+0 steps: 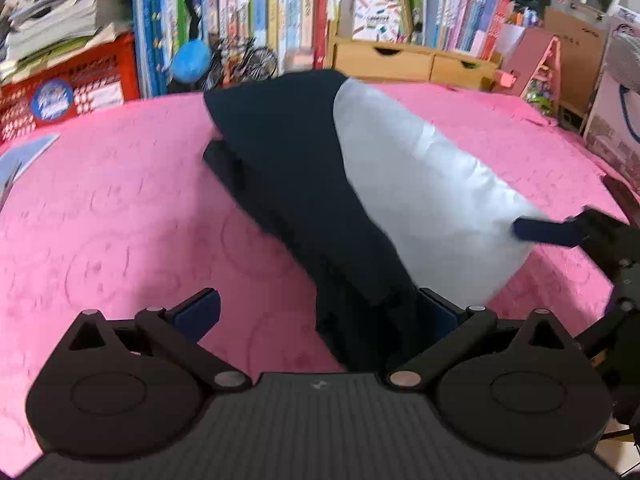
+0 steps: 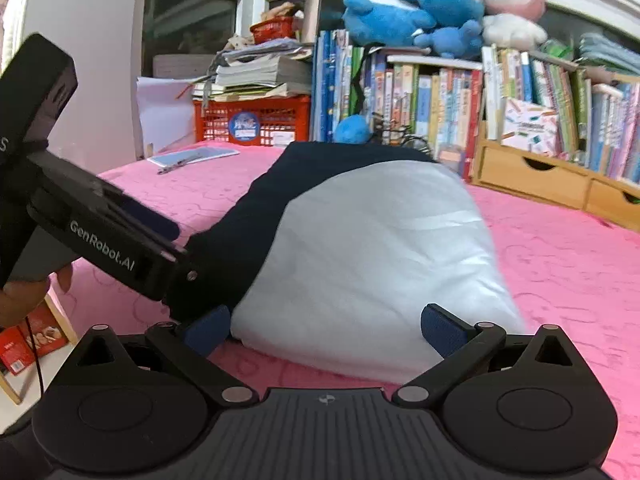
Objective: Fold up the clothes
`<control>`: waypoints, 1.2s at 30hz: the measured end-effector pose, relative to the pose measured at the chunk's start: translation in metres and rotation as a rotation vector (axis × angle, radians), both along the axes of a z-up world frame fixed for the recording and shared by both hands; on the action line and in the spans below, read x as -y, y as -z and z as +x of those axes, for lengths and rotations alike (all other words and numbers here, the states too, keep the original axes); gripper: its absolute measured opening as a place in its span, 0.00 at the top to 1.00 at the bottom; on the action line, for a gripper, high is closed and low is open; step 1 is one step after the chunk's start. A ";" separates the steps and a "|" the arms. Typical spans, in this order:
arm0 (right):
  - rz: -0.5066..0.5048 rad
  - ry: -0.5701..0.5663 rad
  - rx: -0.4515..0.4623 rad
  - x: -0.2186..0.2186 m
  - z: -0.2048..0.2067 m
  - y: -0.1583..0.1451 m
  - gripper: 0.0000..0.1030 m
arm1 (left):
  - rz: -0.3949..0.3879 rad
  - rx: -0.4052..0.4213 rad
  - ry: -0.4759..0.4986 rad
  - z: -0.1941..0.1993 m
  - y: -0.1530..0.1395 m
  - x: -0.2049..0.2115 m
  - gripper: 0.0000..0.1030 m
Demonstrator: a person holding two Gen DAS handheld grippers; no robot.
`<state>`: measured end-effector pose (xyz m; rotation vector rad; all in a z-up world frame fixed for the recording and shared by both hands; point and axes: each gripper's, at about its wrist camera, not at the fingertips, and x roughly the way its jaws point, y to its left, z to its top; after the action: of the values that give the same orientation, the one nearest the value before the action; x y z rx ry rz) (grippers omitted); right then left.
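A navy and white garment point(image 1: 304, 184) lies bunched on the pink table cover point(image 1: 120, 220). Its navy half is to the left and its white half point(image 1: 420, 200) to the right. My left gripper point(image 1: 316, 312) is open, its fingers wide apart, with the navy hem lying against the right finger point(image 1: 436, 312). My right gripper point(image 2: 326, 328) is also open and straddles the near edge of the white half point(image 2: 360, 260). From the left wrist view, one blue pad of the right gripper point(image 1: 544, 232) touches the white fabric. The left gripper's body point(image 2: 120, 240) reaches in at the navy edge point(image 2: 232, 248).
Bookshelves point(image 1: 280, 20) line the far side, with a red crate point(image 1: 68, 88) and wooden drawers point(image 1: 416, 64). A notebook and pen point(image 2: 192, 157) lie at the table's far left corner. Plush toys point(image 2: 440, 4) top the shelf. A hand point(image 2: 28, 292) holds the left gripper.
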<state>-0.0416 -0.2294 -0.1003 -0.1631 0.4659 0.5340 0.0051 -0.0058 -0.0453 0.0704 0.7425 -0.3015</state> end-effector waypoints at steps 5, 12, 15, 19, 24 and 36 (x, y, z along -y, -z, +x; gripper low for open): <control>0.002 0.036 -0.007 0.019 -0.019 0.001 0.00 | -0.019 -0.020 -0.012 -0.013 0.005 -0.004 0.00; 0.023 0.114 -0.065 0.043 -0.019 0.014 0.00 | 0.065 -0.009 0.004 -0.025 0.018 0.001 0.00; 0.028 0.137 -0.079 0.049 -0.017 0.018 0.00 | 0.077 0.016 0.004 -0.029 0.020 0.003 0.00; 0.025 0.155 -0.083 0.052 -0.014 0.026 0.00 | 0.066 0.033 0.003 -0.030 0.022 0.001 0.00; 0.035 0.151 -0.061 0.054 -0.017 0.030 0.00 | 0.057 0.060 -0.011 -0.034 0.023 0.001 0.00; 0.052 0.163 -0.023 0.054 -0.016 0.034 0.00 | 0.059 0.050 -0.025 -0.031 0.022 0.002 0.00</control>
<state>-0.0581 -0.2836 -0.1338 -0.0689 0.4828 0.3882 -0.0260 -0.0080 -0.0674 0.1240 0.7018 -0.2529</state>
